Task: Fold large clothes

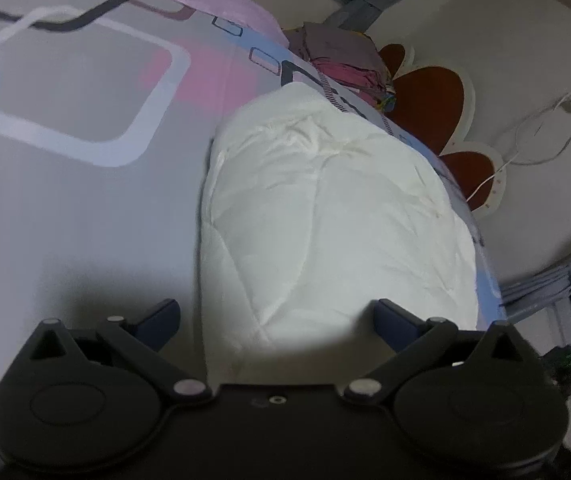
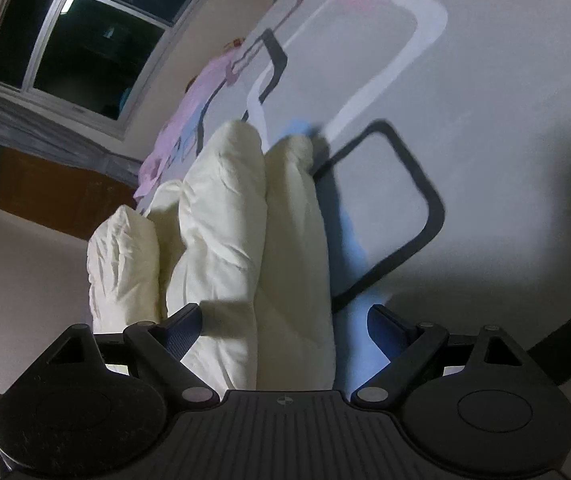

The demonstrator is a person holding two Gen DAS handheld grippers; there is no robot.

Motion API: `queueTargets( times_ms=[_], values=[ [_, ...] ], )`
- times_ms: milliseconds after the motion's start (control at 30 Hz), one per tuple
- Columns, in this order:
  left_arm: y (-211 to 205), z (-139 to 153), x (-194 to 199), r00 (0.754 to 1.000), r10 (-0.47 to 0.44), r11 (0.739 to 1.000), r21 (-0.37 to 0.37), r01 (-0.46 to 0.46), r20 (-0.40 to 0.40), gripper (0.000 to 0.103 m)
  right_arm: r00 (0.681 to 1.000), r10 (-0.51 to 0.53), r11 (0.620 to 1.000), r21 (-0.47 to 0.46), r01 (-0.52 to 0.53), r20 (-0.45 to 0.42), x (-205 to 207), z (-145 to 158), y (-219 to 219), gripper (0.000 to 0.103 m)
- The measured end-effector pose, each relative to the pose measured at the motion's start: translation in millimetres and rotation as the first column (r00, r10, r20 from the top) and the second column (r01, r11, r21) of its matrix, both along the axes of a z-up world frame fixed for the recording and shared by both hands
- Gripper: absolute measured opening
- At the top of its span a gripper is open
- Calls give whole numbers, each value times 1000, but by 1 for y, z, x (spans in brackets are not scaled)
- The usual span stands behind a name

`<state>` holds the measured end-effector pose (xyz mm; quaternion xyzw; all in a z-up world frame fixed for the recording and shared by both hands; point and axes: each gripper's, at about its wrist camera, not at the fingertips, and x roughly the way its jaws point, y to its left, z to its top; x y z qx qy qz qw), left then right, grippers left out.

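left tongs (image 1: 275, 316) gaping wide, gripping nothing, hovering over white quilt (image 1: 325, 208) | right tongs (image 2: 285, 320) standing wide apart, quilt (image 2: 221, 220) lying loose between them | quilt lying folded on patterned bed (image 1: 85, 208) near its edge

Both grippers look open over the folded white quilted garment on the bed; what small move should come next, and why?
Probably draw both grippers back. The white quilted garment lies in stacked folds on the patterned bedsheet, and neither the left gripper nor the right gripper is closed on it, so this fold looks done, though a loose edge may be hidden.
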<state>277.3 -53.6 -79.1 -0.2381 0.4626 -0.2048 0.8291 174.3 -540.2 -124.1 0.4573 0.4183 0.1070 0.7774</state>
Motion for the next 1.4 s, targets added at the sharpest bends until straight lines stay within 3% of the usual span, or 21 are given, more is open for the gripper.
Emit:
queueTargets(
  times_ms=[233, 400, 567, 667, 867, 1167, 1400],
  values=[
    [-1, -23, 4, 999, -7, 993, -119, 0, -54, 103, 996, 84, 992, 96, -86, 16, 15, -20, 7, 90],
    [-10, -27, 9, 997, -54, 992, -114, 48, -55, 103, 981, 190, 979, 63, -192, 42, 22, -19, 32, 90],
    [-20, -36, 23, 991, -114, 989, -105, 106, -68, 103, 978, 199, 980, 5, -200, 61, 33, -15, 56, 89],
    [-24, -31, 27, 987, -160, 984, -85, 157, -33, 101, 980, 192, 981, 4, -193, 51, 36, -14, 58, 72],
    [-23, -13, 30, 973, -227, 969, -96, 229, 36, 97, 981, 171, 985, -35, -168, 95, 30, 8, 67, 70],
    [35, 33, 66, 963, -218, 967, -101, 235, 157, 96, 954, 205, 978, -87, -190, 220, 75, 73, 140, 70],
    [125, 58, 95, 966, -132, 984, -89, 154, 221, 97, 914, 288, 957, -123, -263, 285, 124, 92, 233, 70]
  ],
)
